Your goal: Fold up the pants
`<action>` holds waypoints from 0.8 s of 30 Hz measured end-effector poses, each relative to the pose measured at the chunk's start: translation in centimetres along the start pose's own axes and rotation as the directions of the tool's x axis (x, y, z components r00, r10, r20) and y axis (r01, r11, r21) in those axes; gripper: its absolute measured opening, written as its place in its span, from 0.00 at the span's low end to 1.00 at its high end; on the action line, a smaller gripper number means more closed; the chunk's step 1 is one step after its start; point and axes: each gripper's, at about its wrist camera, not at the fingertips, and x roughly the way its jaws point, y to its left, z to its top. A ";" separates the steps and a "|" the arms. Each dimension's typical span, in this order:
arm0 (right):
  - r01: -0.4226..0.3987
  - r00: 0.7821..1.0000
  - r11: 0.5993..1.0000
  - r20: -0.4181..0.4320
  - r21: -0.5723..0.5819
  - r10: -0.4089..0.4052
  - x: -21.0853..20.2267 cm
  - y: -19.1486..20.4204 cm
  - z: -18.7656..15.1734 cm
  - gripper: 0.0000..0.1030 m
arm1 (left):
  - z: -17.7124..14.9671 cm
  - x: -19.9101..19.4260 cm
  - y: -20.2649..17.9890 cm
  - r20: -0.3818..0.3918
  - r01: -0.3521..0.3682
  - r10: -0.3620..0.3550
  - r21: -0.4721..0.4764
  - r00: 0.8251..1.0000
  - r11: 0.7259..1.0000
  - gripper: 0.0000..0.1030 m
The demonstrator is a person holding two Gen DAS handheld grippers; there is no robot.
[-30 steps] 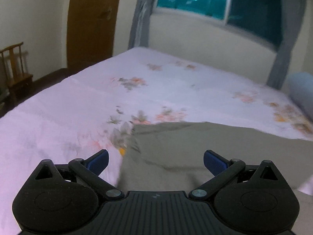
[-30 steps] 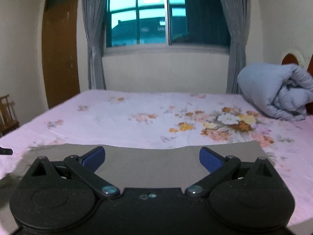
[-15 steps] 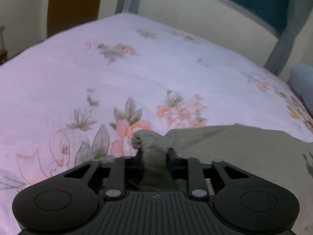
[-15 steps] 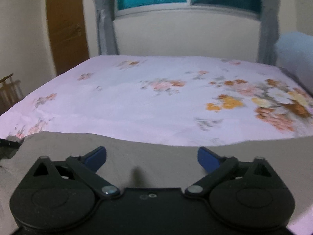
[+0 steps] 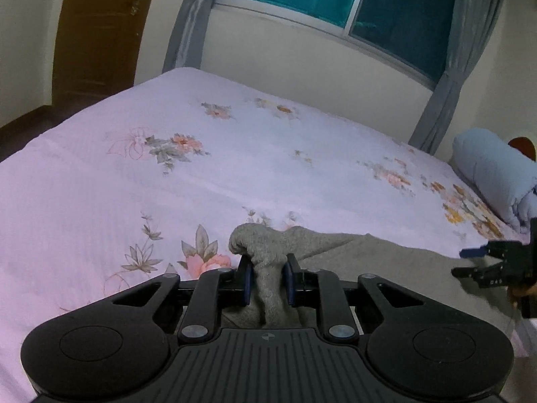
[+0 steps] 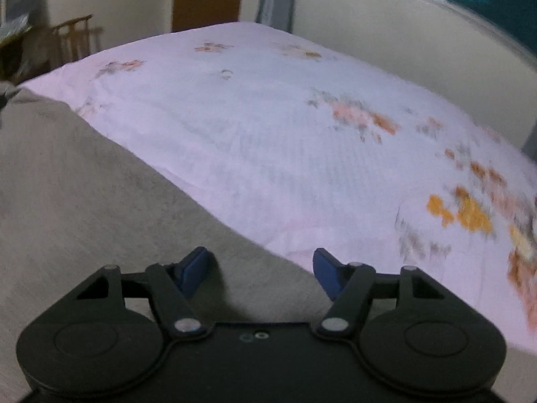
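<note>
Grey pants lie spread on the near part of a pink floral bed. My left gripper is shut on a bunched corner of the pants and holds it lifted a little off the sheet. My right gripper is open, its blue pads low over the far edge of the pants, with nothing between them. The right gripper also shows at the right edge of the left wrist view, over the pants.
A rolled pale blue duvet lies at the head of the bed on the right. A window with grey curtains is behind the bed, a brown door at left. A wooden chair stands beyond the bed's left side.
My left gripper has shut on the pants corner and then lifted it. My right gripper stayed open, dropped low over the pants and swung to the pants' far edge.
</note>
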 end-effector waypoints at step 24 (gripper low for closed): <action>0.070 0.992 0.971 0.122 -0.229 -0.043 -27.1 12.7 -7.4 0.00 | -6.2 -16.1 2.2 0.148 0.281 -0.285 0.048 0.947 0.959 0.23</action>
